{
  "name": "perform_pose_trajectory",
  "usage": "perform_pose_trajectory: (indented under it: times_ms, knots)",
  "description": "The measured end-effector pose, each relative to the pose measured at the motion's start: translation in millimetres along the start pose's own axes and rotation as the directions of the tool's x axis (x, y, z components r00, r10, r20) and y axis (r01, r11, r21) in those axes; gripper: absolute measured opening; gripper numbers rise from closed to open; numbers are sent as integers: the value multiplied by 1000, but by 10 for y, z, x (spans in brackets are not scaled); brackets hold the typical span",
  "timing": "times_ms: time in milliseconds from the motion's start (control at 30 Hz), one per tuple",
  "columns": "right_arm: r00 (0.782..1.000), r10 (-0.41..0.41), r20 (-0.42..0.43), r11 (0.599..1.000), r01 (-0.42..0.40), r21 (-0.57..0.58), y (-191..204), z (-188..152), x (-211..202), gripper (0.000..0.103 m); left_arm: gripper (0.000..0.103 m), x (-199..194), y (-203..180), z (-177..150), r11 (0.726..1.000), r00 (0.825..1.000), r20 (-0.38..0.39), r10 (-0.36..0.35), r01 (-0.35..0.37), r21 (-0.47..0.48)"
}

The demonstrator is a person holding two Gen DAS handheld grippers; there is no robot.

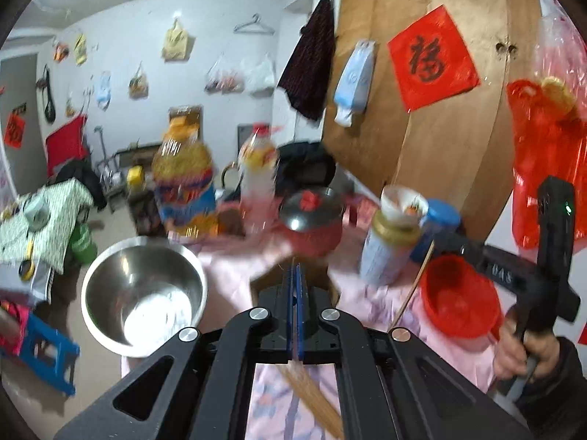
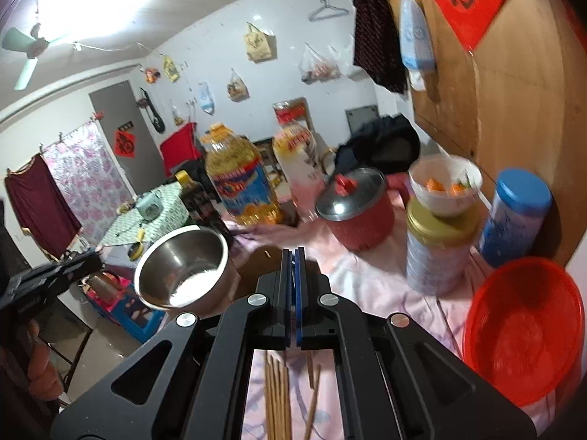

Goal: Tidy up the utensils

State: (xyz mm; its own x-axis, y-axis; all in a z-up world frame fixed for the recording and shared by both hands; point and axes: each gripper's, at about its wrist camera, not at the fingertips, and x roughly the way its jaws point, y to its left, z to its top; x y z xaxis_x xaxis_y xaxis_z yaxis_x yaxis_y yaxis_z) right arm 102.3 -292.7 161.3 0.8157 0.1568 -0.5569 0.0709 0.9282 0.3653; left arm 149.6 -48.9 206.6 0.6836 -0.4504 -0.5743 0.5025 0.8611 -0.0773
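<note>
Blue pads meet with no gap on both tools: the left gripper (image 1: 296,275) and the right gripper (image 2: 292,267) are pressed closed with nothing visible between the fingers. The task's things, the wooden chopsticks (image 2: 279,396), lie on the pink tablecloth (image 2: 367,278) below and behind the right gripper's tips, seen through its frame, long axes running roughly along the fingers, a loose bundle with a couple splayed to the right. The left wrist view shows some chopsticks (image 1: 312,399) under its own frame too, angled diagonally. Right hand looks better aligned, my read. One more thin stick (image 1: 414,286) leans at the red basket (image 1: 460,297), well ahead-right of the left gripper. Steel bowl (image 2: 183,267) sits ahead-left. Next move needs pull-back, opening, and descent.
</note>
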Motion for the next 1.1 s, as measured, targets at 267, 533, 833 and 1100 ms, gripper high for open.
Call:
perform_pose_trajectory:
  times_ms: [267, 533, 833, 1100]
  knots:
    - [999, 17, 43, 999, -15, -30, 190, 498, 204, 2, 2, 569, -25, 522, 1000, 1000, -1, -4, 4, 9]
    - [1000, 10, 12, 1000, -10, -16, 170, 691, 565, 2, 0, 894, 185, 713, 1000, 1000, -13, 4, -5, -21]
    - [998, 51, -37, 999, -51, 4, 219, 676, 888, 1, 0, 1253, 368, 584, 999, 998, -69, 13, -16, -42]
    - [995, 59, -85, 998, -57, 19, 136, 587, 1093, 4, 1, 1483, 610, 157, 996, 986, -159, 45, -57, -74]
